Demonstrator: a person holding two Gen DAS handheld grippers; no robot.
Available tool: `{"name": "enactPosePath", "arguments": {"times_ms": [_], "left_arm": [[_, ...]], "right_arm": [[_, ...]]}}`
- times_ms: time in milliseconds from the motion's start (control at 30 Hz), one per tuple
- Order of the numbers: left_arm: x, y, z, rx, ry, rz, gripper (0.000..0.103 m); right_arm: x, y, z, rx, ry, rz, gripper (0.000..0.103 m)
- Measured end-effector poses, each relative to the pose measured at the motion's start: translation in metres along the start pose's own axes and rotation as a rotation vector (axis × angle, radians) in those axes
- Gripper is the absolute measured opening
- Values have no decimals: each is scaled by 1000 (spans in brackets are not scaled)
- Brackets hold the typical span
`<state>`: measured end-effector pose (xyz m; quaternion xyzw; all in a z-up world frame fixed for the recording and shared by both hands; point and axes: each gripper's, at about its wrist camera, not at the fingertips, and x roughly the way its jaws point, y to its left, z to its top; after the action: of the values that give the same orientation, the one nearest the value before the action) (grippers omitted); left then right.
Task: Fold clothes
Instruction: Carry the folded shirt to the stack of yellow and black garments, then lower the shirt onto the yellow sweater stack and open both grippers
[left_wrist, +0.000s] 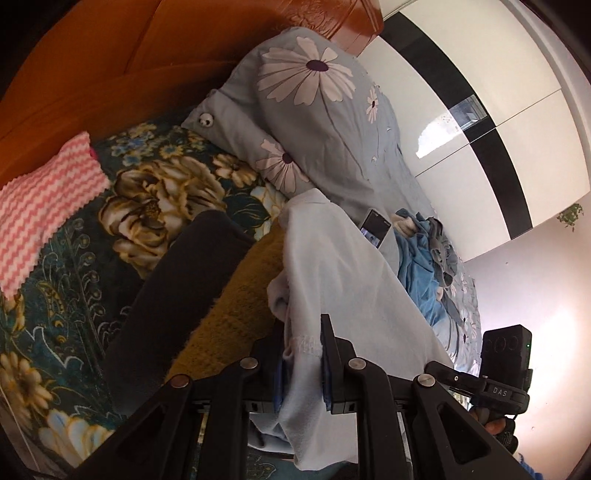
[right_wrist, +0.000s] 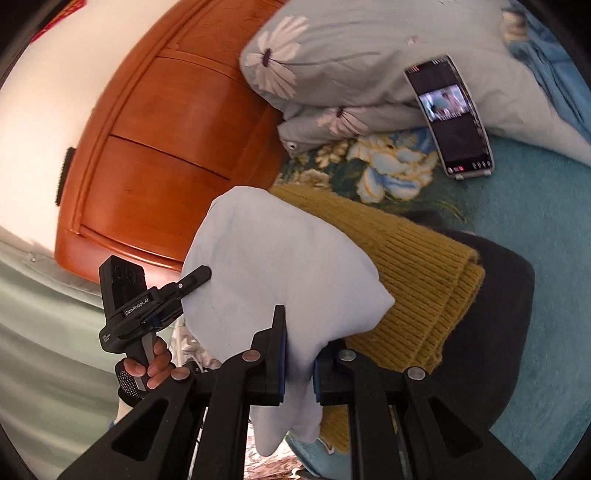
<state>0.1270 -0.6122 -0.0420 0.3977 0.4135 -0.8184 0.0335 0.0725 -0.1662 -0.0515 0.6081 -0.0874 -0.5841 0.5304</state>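
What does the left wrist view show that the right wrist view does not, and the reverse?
Only the left wrist view shows the pink zigzag cloth, the white wardrobe doors and the right gripper. Only the right wrist view shows the left gripper from outside. Both show the light blue garment, the mustard knit, the dark garment, the phone and the floral pillow.

The bed (left_wrist: 74, 295) is covered by a dark teal blanket with big flowers. A black garment (left_wrist: 173, 295) lies on the blanket with a mustard knit (right_wrist: 417, 273) stacked on top. Beyond that stack, toward the wooden headboard (right_wrist: 166, 147), sit flowered grey pillows (left_wrist: 314, 110). A phone (right_wrist: 452, 118) leans against the pillows. A pink zigzag cloth (left_wrist: 40, 206) lies apart from the stack, near the headboard.
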Motion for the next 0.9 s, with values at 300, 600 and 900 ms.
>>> {"name": "enactPosePath", "arguments": {"times_ms": [300,600,900], "left_arm": [[9,20,-10,-104,-14,-82,17],[14,-4,-17,-33,30,-22,17],[16,9,-24,-90,25,9,23]], "right_arm": [[1,-41,-1,104,-6,-34,10],[-30,-43,16,125,-85,7,7],[-11,-57,4,121,-12,-62,8]]}}
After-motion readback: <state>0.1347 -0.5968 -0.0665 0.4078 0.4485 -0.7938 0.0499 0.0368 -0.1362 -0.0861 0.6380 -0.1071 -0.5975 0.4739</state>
